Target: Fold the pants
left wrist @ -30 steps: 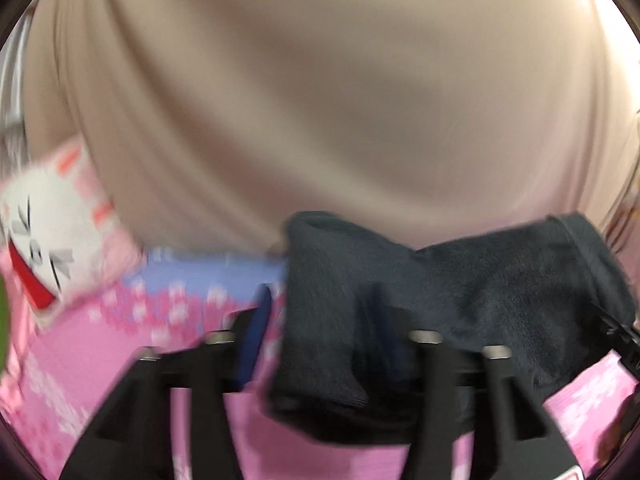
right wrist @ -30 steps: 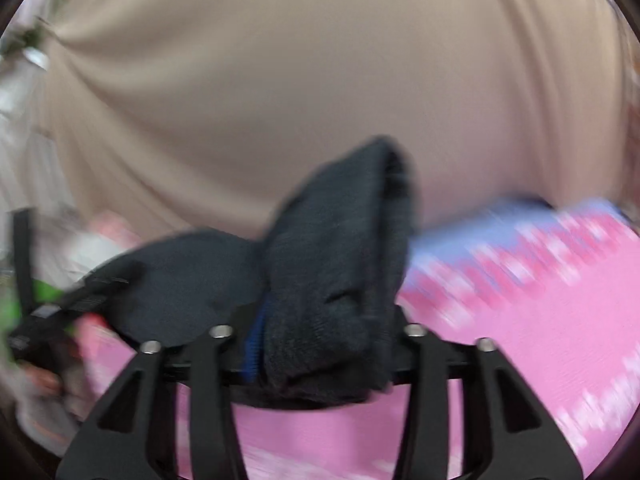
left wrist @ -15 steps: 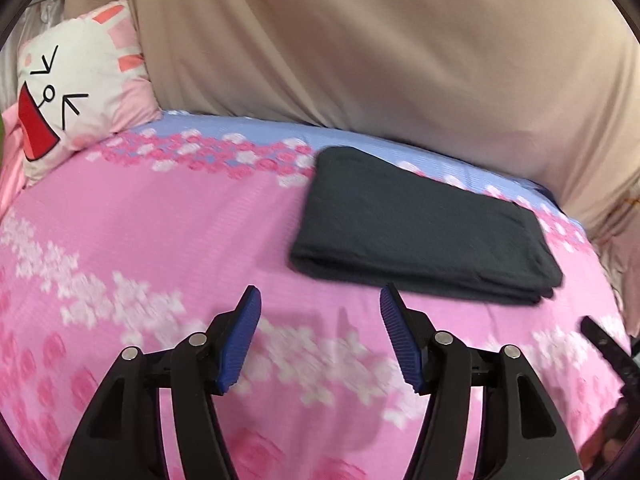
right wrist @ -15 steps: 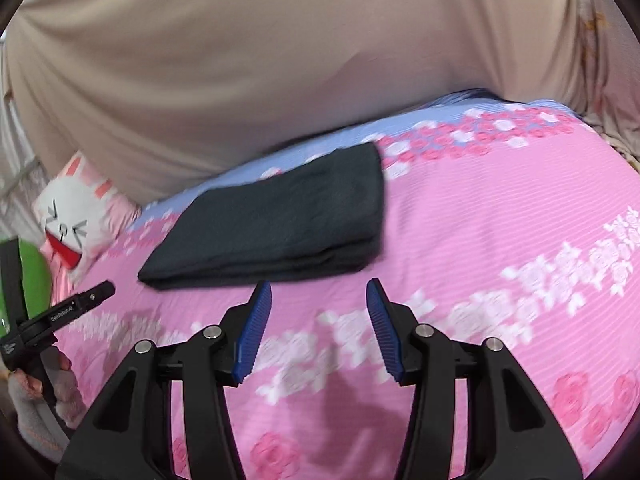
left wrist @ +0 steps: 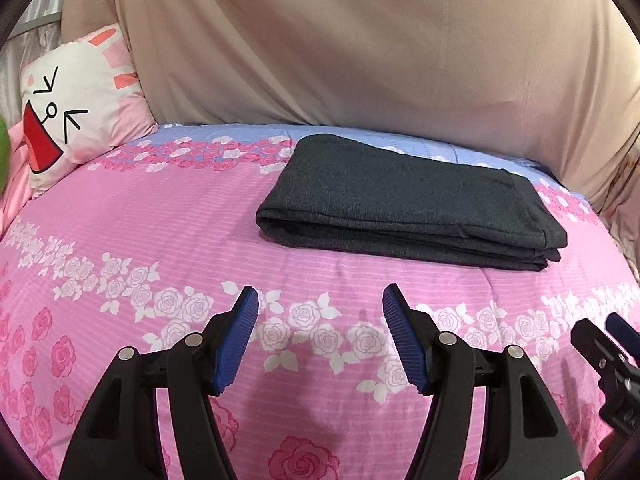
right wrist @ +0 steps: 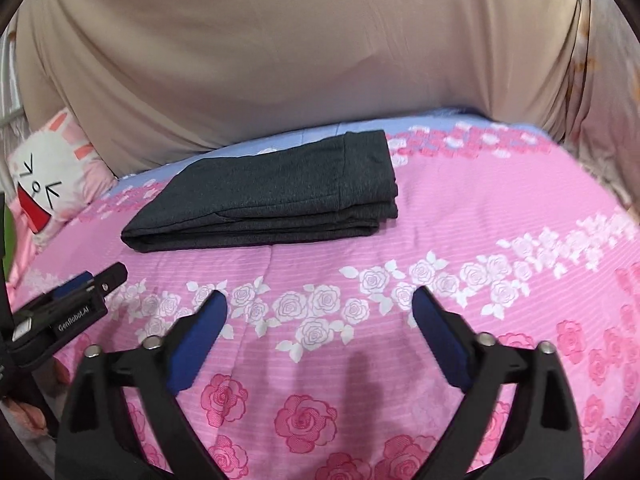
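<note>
Wrapping up: pants [left wrist: 408,204] lie folded in a flat stack on the bed [left wrist: 160,240]. Left gripper [left wrist: 316,300] and right gripper [right wrist: 320,300] both released, hovering near its front edge. Probably done; at most squaring the stack.

Bedspread [left wrist: 168,216] betw. tools and folded pants [left wrist: 404,200]: open, unobstructed. Beige curtain [left wrist: 360,48] blocks far side, just behind pants. Pillow [left wrist: 76,108] obstructs far-left corner.

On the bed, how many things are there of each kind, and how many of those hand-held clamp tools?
Folded dark grey pants: 1
Bunny-face pillow: 1
Grippers, jaws open: 2, the left gripper and the right gripper
Total: 4
</note>
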`<state>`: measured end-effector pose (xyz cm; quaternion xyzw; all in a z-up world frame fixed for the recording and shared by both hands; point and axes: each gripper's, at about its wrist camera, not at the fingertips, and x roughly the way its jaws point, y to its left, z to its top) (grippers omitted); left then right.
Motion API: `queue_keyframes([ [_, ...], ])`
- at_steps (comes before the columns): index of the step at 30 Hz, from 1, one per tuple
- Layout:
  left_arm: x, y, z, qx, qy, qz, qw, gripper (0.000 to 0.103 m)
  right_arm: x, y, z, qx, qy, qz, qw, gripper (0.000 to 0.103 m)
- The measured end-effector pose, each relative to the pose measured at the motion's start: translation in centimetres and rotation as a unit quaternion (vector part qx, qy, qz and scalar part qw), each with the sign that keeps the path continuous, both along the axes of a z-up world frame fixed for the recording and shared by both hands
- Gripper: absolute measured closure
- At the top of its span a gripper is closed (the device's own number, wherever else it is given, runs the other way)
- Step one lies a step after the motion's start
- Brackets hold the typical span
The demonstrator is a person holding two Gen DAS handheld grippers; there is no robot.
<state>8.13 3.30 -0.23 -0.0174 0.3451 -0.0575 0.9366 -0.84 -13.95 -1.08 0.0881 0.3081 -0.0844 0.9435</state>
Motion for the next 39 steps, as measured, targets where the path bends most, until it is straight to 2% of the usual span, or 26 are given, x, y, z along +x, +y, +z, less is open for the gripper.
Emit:
queue_keyframes([
  [3,0.4,-0.8,-0.3,0.031,0.012,0.011,0.9994,0.04,0.2,0.3,0.0,-0.017,0.008,-0.015,1.0,0.011],
  [5,0.2,-1.1,-0.1,0.038,0.003,0.004,0.9993,0.04,0.2,0.2,0.0,-0.016,0.008,-0.017,1.0,0.011],
  [9,-0.4,-1.2,0.3,0.038,-0.014,0.0,0.9992,0.04,0.4,0.2,-0.2,-0.024,0.017,-0.026,0.999,0.011],
  [25,-0.9,-1.3,0.6,0.039,-0.03,-0.003,0.9988,0.04,0.3,0.4,-0.2,-0.031,0.018,-0.028,0.999,0.01],
  [28,-1.0,-1.4,0.7,0.044,-0.031,-0.005,0.9985,0.034,0.3,0.4,-0.2,-0.031,0.018,-0.029,0.999,0.009],
  [39,-1.2,-1.8,0.8,0.05,-0.036,-0.005,0.9981,0.033,0.4,0.4,-0.2,-0.031,0.019,-0.029,0.999,0.009],
])
